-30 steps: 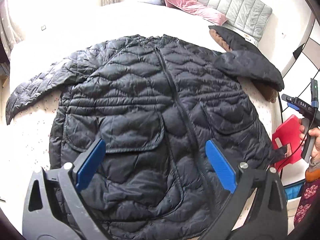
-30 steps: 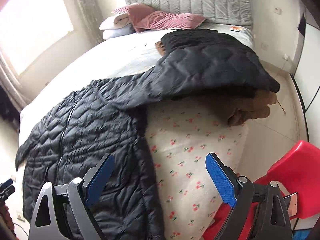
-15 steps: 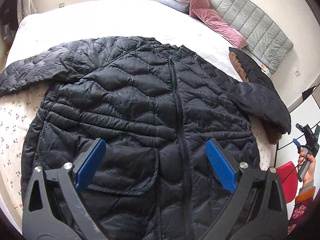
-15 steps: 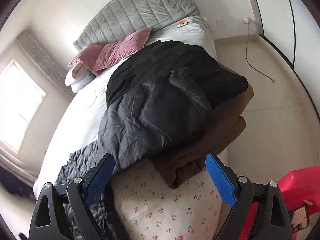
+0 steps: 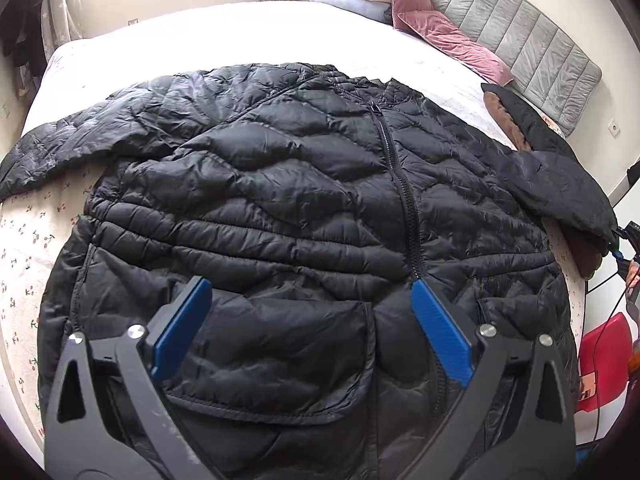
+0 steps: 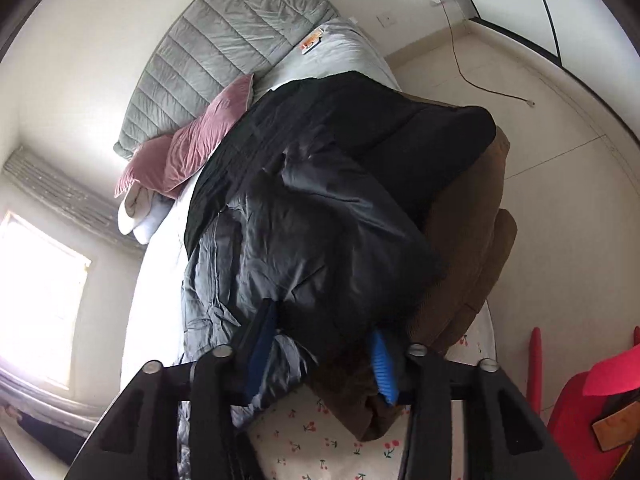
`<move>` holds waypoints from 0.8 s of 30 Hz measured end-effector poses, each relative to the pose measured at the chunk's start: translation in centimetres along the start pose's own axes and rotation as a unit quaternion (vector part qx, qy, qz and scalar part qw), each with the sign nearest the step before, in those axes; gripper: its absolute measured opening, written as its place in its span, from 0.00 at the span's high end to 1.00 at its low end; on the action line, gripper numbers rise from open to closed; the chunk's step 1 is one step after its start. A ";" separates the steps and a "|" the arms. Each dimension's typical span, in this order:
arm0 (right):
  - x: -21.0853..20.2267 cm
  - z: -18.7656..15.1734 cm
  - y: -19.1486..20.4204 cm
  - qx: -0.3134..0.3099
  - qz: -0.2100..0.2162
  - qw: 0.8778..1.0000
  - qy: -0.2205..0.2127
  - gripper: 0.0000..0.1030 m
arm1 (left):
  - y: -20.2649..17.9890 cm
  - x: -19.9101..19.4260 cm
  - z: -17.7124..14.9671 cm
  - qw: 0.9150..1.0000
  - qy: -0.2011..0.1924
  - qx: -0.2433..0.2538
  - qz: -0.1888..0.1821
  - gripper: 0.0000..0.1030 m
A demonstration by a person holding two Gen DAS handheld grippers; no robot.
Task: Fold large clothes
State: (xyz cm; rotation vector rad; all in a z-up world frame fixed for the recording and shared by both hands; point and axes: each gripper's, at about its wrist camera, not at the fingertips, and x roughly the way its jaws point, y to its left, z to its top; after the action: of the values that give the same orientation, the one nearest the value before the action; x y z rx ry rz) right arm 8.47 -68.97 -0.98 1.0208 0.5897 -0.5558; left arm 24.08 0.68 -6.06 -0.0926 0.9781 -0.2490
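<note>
A black quilted puffer jacket (image 5: pixel 304 208) lies front up and zipped on the bed, sleeves spread out. My left gripper (image 5: pixel 312 320) is open and empty, hovering over the jacket's lower front by a pocket. In the right wrist view the jacket's right sleeve (image 6: pixel 320 240) lies over a brown garment (image 6: pixel 472 248) at the bed's edge. My right gripper (image 6: pixel 320 354) has its blue pads around the sleeve's end, partly closed; whether it is clamped tight is unclear.
The bed has a white sheet (image 5: pixel 200 40) and a cherry-print cover (image 5: pixel 24 240). Pink and white pillows (image 5: pixel 432 24) lie by the grey headboard (image 5: pixel 540 52). A red chair (image 6: pixel 592 412) stands beside the bed. A cable (image 6: pixel 476 80) lies on the floor.
My right gripper moved in onto the sleeve end and its fingers narrowed around it. My left gripper shifted slightly over the jacket's lower front and stayed open.
</note>
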 end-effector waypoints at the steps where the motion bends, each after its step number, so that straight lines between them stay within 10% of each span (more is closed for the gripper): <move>1: -0.4 0.0 0.3 -0.005 -0.002 1.000 -0.007 0.85 | 0.1 -0.1 0.0 1.000 0.000 -0.001 -0.001 0.03; 8: -5.9 -0.4 8.1 -0.138 -0.027 0.988 -0.063 0.92 | 1.1 -1.4 0.8 1.000 -0.018 0.002 -0.013 0.03; 24: -10.5 -10.2 32.2 -0.327 0.139 0.931 -0.086 0.94 | 3.4 -3.2 1.9 0.999 -0.032 -0.017 -0.036 0.03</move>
State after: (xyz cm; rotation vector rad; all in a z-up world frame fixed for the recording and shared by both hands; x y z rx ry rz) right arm 20.63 -44.85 21.84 0.4024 0.4164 -0.1653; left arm 24.49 4.74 -3.06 -0.1655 0.9157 -0.2942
